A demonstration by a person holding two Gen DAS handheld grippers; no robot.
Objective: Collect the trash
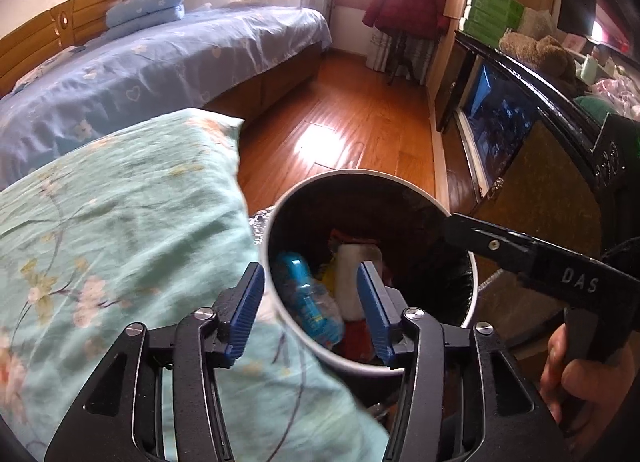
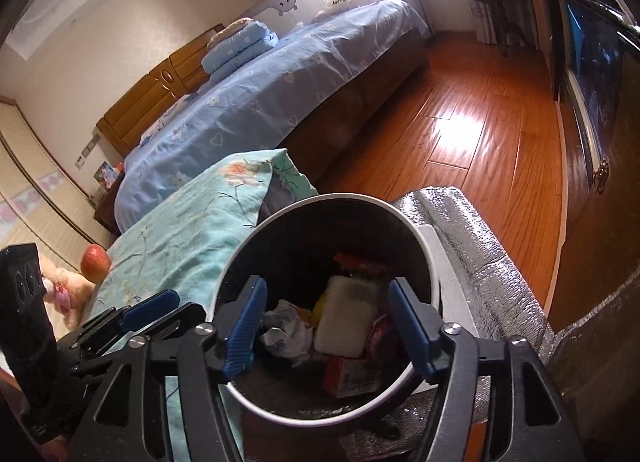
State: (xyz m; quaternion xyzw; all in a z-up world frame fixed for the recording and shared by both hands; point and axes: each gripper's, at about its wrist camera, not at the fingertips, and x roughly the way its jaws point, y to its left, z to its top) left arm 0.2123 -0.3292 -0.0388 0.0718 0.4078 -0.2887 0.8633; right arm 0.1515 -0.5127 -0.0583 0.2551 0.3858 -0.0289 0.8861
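Both grippers, left (image 1: 310,310) and right (image 2: 328,326), hang with jaws spread and empty over the round white-rimmed black-lined bin (image 2: 416,230); its crumpled white wrapper (image 2: 286,328) looks light and soft, pinchable anywhere

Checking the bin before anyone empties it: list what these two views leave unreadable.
- Blue bottle: left wrist view, motion-blurred, label unreadable; absent from the right wrist view.
- Trash bin bottom: both views, buried under trash.
- Orange carton: right wrist view, print too small.
- Right gripper fingertips: left wrist view, lost against the dark bin interior.

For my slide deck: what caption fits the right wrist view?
Open right claw above a bin of trash, beside a floral pillow.
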